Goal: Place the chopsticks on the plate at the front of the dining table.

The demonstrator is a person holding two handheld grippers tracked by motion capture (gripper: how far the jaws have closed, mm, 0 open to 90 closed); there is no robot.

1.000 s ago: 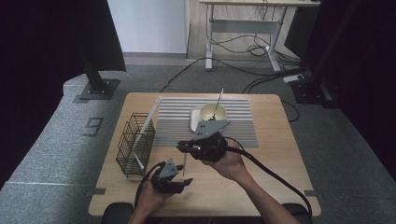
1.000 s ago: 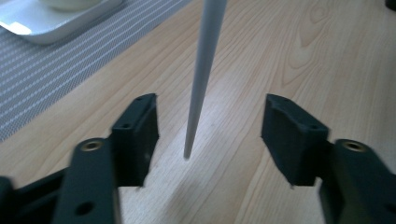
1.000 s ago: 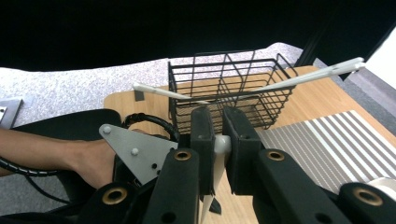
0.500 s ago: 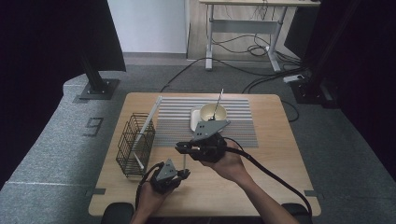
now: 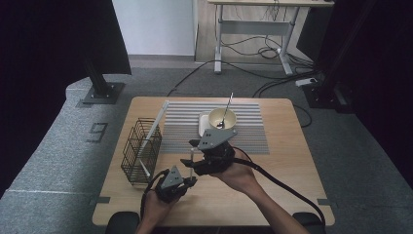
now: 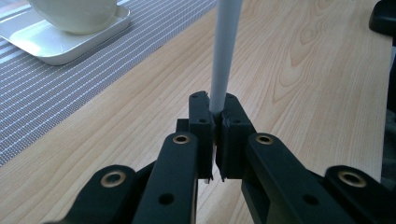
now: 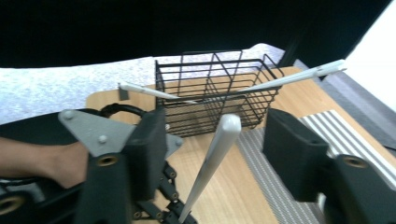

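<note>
My left gripper (image 5: 189, 181) is near the table's front edge, shut on the lower end of a white chopstick (image 5: 191, 156) that stands up from its jaws. In the left gripper view the chopstick (image 6: 222, 60) rises straight from the closed left gripper (image 6: 215, 114). My right gripper (image 5: 189, 163) is just above and to the right, with its jaws open on either side of the chopstick. In the right gripper view the chopstick (image 7: 212, 158) passes through the gap of the right gripper (image 7: 219, 140) without touching either jaw. The person's other hand (image 7: 51, 163) is at the lower left.
A black wire basket (image 5: 141, 148) stands at the table's left with a white chopstick (image 5: 155, 124) leaning out of it. Farther back, a bowl (image 5: 222, 118) with a spoon sits on a white plate (image 5: 203, 124) on a striped mat (image 5: 248, 131).
My right gripper has edged left and a little nearer, closing in around the upright chopstick. The left gripper has hardly moved and still holds it.
</note>
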